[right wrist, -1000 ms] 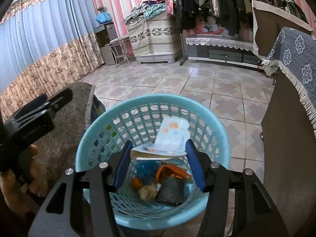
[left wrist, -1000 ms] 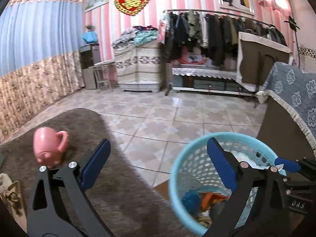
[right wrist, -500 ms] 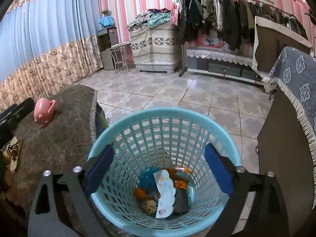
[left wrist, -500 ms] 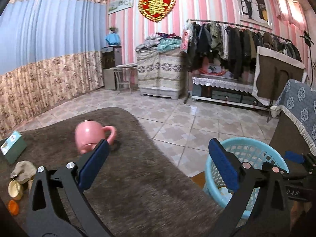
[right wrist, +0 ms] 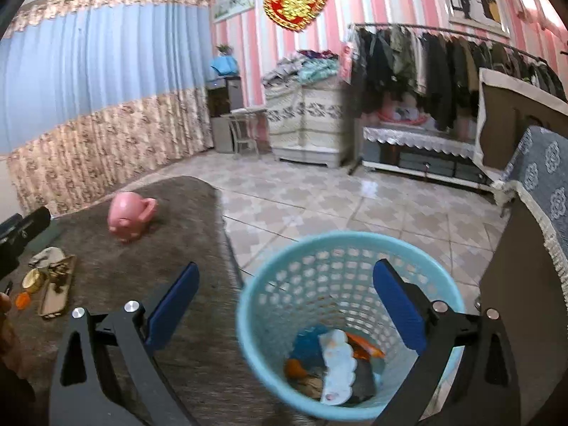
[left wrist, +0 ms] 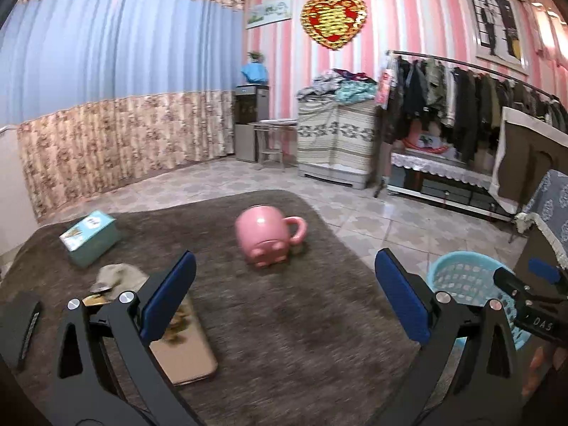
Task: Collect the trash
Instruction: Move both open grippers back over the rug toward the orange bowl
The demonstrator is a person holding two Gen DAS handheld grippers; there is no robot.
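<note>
The turquoise plastic basket (right wrist: 349, 323) stands on the tiled floor just off the right edge of the brown-carpeted table (left wrist: 284, 319) and already holds a small heap of trash: a white scalloped wrapper (right wrist: 335, 365) lies on top, with blue, orange and dark scraps beneath, too tangled to count. That part of the job looks done. The right gripper (right wrist: 285, 305) hangs above the basket with both blue pads spread wide and nothing between them, so it is released. The left gripper (left wrist: 284, 294) is likewise wide apart and empty, pointed over the table.

What seems left sits at the near left of the table: one crumpled beige wad (left wrist: 120, 277), one round gold lid or tin (right wrist: 33, 278), one small orange cap (right wrist: 22, 300). One phone (left wrist: 184, 351) lies screen-up beside them, one teal box (left wrist: 90, 238) further back, one dark flat object (left wrist: 21, 323) at the left edge, and one pink pig mug (left wrist: 264, 238) lies tipped on its side mid-table; these four are probably not rubbish. So roughly three pieces remain, by my reckoning
</note>
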